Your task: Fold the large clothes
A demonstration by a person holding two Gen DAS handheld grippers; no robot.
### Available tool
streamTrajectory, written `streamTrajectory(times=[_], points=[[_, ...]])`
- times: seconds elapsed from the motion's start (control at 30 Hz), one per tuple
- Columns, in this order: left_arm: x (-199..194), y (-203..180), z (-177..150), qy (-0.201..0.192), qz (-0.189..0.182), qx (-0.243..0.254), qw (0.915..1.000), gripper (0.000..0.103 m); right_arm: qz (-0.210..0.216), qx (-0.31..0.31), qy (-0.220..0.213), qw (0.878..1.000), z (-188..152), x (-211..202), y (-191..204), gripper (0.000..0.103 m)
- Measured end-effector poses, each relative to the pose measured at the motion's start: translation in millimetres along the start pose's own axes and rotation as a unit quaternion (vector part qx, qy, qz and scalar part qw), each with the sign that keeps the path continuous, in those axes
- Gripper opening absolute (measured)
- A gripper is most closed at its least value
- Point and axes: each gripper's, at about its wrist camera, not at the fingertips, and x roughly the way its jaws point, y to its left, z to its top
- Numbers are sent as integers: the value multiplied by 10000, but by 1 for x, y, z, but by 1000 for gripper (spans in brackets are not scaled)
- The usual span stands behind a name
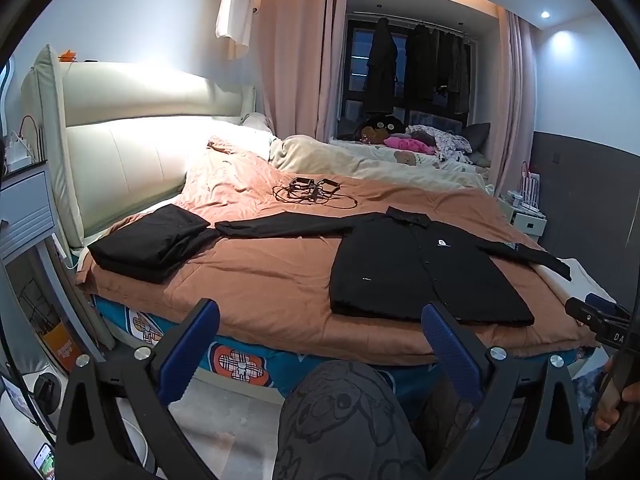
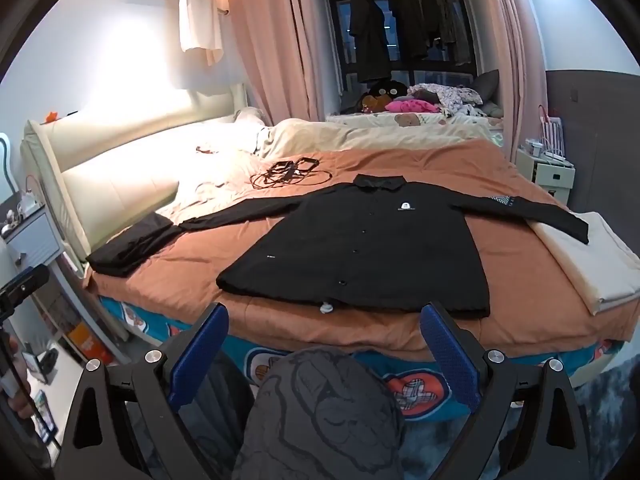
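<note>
A black buttoned shirt lies flat, front up, on the orange bedcover, both sleeves spread out. It also shows in the left wrist view. A folded black garment lies at the bed's left end, also in the right wrist view. My left gripper is open and empty, held back from the bed's near edge. My right gripper is open and empty, just short of the shirt's hem. The right gripper's side shows in the left wrist view.
Black cables and small devices lie on the bed behind the shirt. A folded cream cloth sits under the right sleeve end. The person's knee is below the grippers. A nightstand stands left, a white cabinet right.
</note>
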Motion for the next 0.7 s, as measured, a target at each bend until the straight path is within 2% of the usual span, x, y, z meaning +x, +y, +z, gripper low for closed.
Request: streamTrajectory(times=[0.7], points=[[-4,-1,-1,-3,-60,8,10000,103,-18,29,-50,10000,-1,-8,2,97]])
